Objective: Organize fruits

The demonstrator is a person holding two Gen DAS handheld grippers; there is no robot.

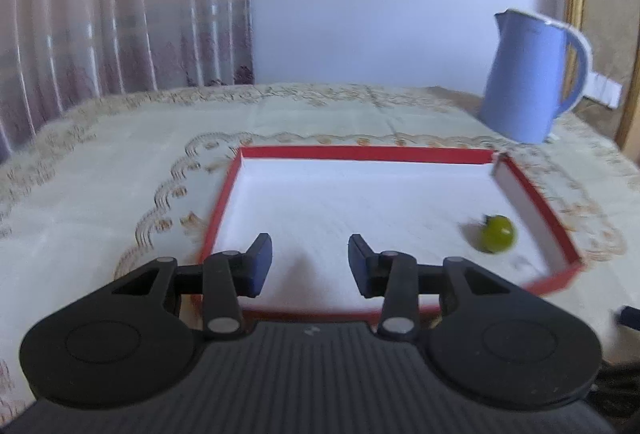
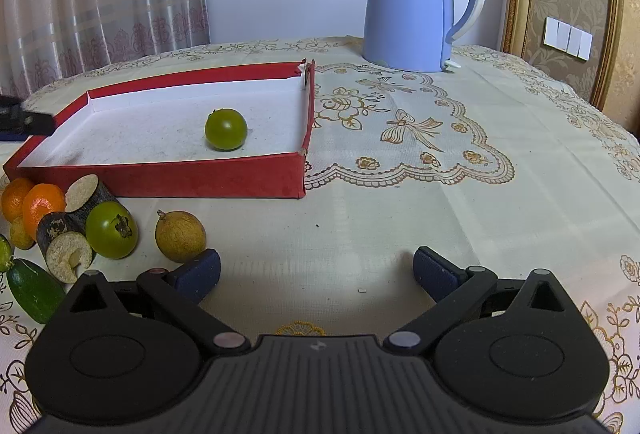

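A red tray [image 1: 360, 153] with a white floor lies on the table; it also shows in the right wrist view [image 2: 168, 178]. One green tomato [image 1: 497, 234] lies in it near the right wall, also seen in the right wrist view [image 2: 225, 129]. My left gripper [image 1: 310, 262] is open and empty over the tray's near edge. My right gripper [image 2: 316, 270] is open and empty over bare tablecloth. In front of the tray lie a green tomato [image 2: 111, 230], a brown round fruit [image 2: 181, 236], oranges [image 2: 42, 208], two dark cut stalk pieces [image 2: 64, 246] and a cucumber [image 2: 34, 288].
A blue electric kettle [image 1: 528, 82] stands at the back right of the table, also in the right wrist view [image 2: 412, 2]. An embroidered tablecloth [image 2: 440, 162] covers the table. A curtain [image 1: 120, 2] hangs behind.
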